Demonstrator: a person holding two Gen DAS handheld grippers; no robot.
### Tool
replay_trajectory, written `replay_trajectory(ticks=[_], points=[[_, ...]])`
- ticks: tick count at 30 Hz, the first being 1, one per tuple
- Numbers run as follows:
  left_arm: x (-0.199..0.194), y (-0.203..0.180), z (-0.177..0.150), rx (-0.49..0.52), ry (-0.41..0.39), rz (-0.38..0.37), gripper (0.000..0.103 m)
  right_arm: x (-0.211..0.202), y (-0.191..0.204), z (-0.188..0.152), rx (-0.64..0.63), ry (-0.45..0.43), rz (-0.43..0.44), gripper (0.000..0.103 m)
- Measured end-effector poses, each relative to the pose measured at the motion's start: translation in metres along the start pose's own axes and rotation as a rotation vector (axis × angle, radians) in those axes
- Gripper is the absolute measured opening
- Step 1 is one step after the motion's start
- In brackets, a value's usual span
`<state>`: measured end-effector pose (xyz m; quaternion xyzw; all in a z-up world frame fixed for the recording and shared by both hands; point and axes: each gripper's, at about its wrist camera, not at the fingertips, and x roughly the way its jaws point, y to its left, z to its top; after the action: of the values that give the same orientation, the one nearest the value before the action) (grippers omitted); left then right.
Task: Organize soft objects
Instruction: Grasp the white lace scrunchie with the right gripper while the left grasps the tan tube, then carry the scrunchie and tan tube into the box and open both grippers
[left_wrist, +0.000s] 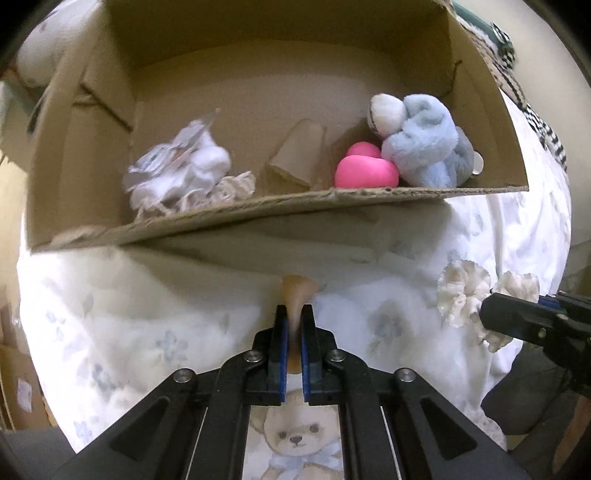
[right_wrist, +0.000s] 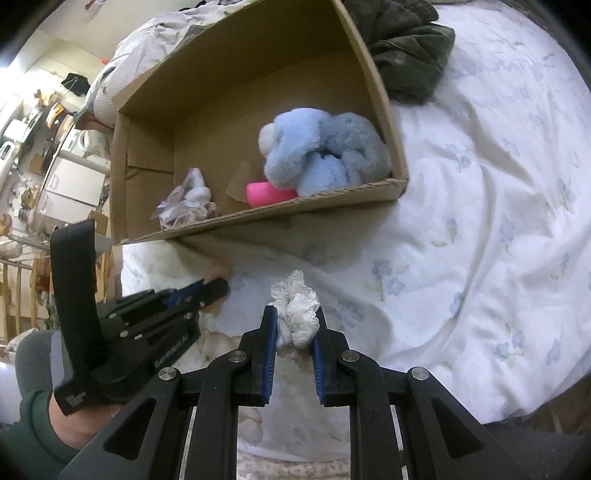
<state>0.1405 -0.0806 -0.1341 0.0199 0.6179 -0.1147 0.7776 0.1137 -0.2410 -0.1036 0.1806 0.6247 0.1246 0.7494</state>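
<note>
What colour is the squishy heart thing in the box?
Bright pink heart; the left wrist view shows it best.

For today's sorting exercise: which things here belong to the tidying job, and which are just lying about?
Job:
cardboard box
blue plush toy
pink soft piece
white cloth bundle
tan soft piece in left gripper
white scrunchie in right gripper

Lying about:
floral bedspread
dark green garment

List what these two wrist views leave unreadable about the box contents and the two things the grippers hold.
- Peach soft item in the left gripper: left wrist view, pinched flat and blurred; what it is stays unclear.
- White ruffled cloth in the right gripper: its lower end is hidden by the fingers.
- Pink item in the cardboard box: partly covered by the blue plush toy.
- Crumpled white bundle: motion-blurred.
</note>
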Motion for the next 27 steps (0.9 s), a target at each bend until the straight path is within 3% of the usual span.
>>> replay_trajectory(ticks=[11, 15, 19, 22, 27], points=[[-0.053, 0.014, -0.021, -0.104, -0.089, 0.001, 0.006, -0.012, 0.024, 0.006, -0.059, -0.055, 0.027, 0.019], [-0.102, 0.027, -0.032, -0.136, -0.181, -0.036, 0.006, -0.032, 0.034, 0.009, -0.071, -0.084, 0.052, 0.019], [-0.145, 0.033, -0.021, -0.129, -0.276, -0.031, 0.006, -0.066, 0.057, 0.016, -0.138, -0.163, 0.075, 0.019], [-0.156, 0.041, -0.008, -0.148, -0.300, -0.033, 0.006, -0.078, 0.063, 0.027, -0.137, -0.194, 0.122, 0.019], [-0.160, 0.041, 0.015, -0.144, -0.330, -0.019, 0.006, -0.084, 0.070, 0.050, -0.158, -0.216, 0.116, 0.019]])
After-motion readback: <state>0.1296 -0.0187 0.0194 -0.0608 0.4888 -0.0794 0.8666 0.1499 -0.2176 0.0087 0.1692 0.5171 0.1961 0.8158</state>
